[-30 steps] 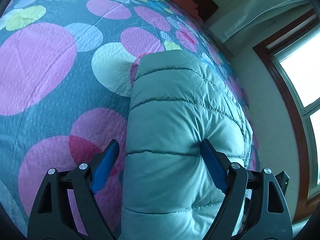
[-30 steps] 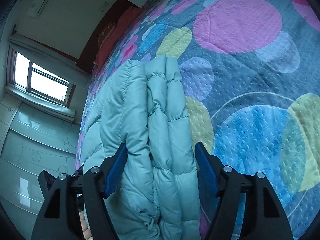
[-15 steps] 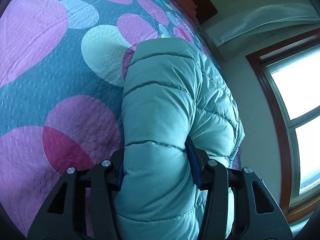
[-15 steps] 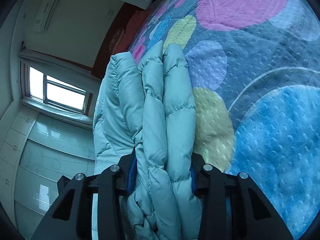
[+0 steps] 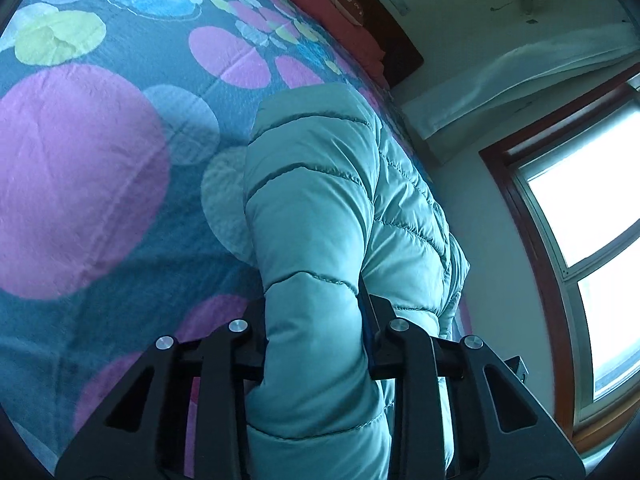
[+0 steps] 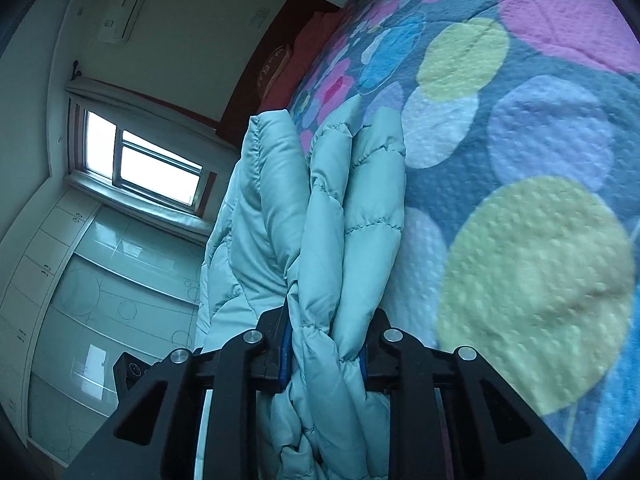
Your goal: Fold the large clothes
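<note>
A teal quilted puffer jacket (image 5: 316, 208) is folded into a thick bundle and held up off the bed. My left gripper (image 5: 314, 320) is shut on one end of it, the padding bulging between the fingers. In the right wrist view the jacket (image 6: 344, 220) shows as several stacked layers. My right gripper (image 6: 324, 348) is shut on those layers at the other end. The blue pads are mostly hidden by the fabric.
The bed (image 5: 88, 184) has a blue cover with pink, yellow and blue circles, also in the right wrist view (image 6: 532, 184). Red pillows (image 5: 336, 4) and a dark headboard lie at the far end. A window (image 5: 588, 216) and wall are beside the bed; a wardrobe (image 6: 80, 288) stands opposite.
Both grippers closed from open onto the jacket and lifted it off the bed. The bundle now hangs higher, tilted up from the cover.
</note>
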Tool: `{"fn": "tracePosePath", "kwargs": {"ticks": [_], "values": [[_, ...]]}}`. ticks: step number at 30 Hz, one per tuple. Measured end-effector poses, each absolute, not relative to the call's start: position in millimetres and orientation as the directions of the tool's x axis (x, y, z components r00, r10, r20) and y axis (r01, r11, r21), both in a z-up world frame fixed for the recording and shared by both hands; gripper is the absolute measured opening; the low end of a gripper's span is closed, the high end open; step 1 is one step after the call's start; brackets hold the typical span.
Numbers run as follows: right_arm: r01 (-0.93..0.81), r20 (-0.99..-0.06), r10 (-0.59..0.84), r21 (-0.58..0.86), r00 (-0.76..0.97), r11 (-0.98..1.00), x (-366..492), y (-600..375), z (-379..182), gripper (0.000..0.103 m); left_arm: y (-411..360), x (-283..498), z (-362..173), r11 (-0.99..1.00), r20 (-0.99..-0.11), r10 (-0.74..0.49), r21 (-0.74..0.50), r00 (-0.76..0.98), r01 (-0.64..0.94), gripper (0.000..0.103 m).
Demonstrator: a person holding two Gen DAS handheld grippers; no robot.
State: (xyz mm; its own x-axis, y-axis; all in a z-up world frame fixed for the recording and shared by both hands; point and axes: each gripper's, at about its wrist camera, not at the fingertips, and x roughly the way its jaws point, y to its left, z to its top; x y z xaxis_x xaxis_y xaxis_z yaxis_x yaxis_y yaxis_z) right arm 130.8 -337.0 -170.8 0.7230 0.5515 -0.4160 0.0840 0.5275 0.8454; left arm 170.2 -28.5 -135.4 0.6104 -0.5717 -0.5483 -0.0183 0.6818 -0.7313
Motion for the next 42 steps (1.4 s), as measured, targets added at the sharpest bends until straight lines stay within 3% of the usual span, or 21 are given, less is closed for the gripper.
{"fn": "tracePosePath", "kwargs": {"ticks": [12, 16, 19, 20, 23, 28, 30, 32, 35, 42], "values": [[0.060, -0.438, 0.609, 0.840, 0.661, 0.539, 194, -289, -181, 0.024, 22, 189, -153, 0.690, -0.583, -0.525, -0.718, 0.620, -0.090, 0.032], [0.080, -0.460, 0.629, 0.841, 0.627, 0.535, 196, -302, -179, 0.039, 36, 191, -159, 0.676, -0.585, -0.557, -0.732, 0.590, -0.087, 0.046], [0.076, -0.471, 0.632, 0.834, 0.616, 0.547, 197, -313, -168, 0.063, 51, 191, -157, 0.667, -0.578, -0.566, -0.740, 0.588, -0.085, 0.063], [0.068, -0.468, 0.628, 0.831, 0.622, 0.551, 198, -317, -166, 0.066, 54, 193, -155, 0.670, -0.574, -0.563, -0.738, 0.595, -0.078, 0.068], [0.061, -0.482, 0.617, 0.815, 0.622, 0.576, 212, -322, -163, 0.068, 60, 211, -155, 0.684, -0.581, -0.566, -0.727, 0.585, -0.060, 0.071], [0.076, -0.499, 0.621, 0.812, 0.604, 0.579, 248, -321, -171, 0.068, 54, 237, -167, 0.668, -0.584, -0.623, -0.743, 0.521, -0.034, 0.071], [0.053, -0.486, 0.640, 0.818, 0.596, 0.572, 258, -314, -173, 0.067, 49, 243, -169, 0.675, -0.589, -0.626, -0.738, 0.511, -0.025, 0.066], [0.044, -0.477, 0.646, 0.823, 0.596, 0.567, 264, -307, -173, 0.050, 47, 246, -167, 0.678, -0.584, -0.618, -0.734, 0.527, -0.018, 0.055], [0.032, -0.435, 0.658, 0.847, 0.615, 0.530, 272, -302, -172, 0.035, 50, 257, -163, 0.681, -0.577, -0.608, -0.732, 0.545, -0.016, 0.050], [0.007, -0.413, 0.652, 0.848, 0.636, 0.530, 312, -292, -171, 0.030, 53, 293, -157, 0.716, -0.592, -0.572, -0.698, 0.568, -0.006, 0.050]]}}
